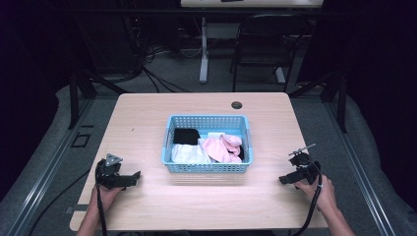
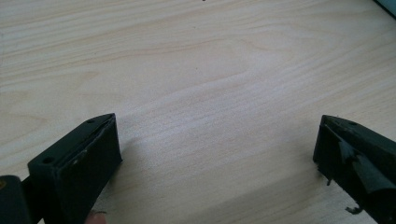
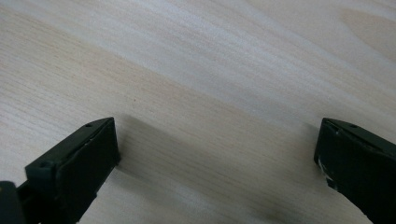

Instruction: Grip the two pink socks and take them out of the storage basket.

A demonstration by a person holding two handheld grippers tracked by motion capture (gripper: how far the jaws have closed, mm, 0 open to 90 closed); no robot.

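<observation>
While both hands rest low on the wooden surface point(image 1: 147, 118), the blue basket point(image 1: 207, 165) sits mid-surface holding black, white and pink cloths point(image 1: 222, 147). Left hand-held gripper point(image 1: 129, 179) is at its left, right hand-held gripper point(image 1: 287, 178) at its right. Left gripper view: jaws wide over bare wood. Right gripper view: jaws wide, nothing held.

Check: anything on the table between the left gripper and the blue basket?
Nothing. In the high view, only bare wood separates the left gripper from the blue basket. The left gripper view also shows plain tabletop between its open jaws.
</observation>
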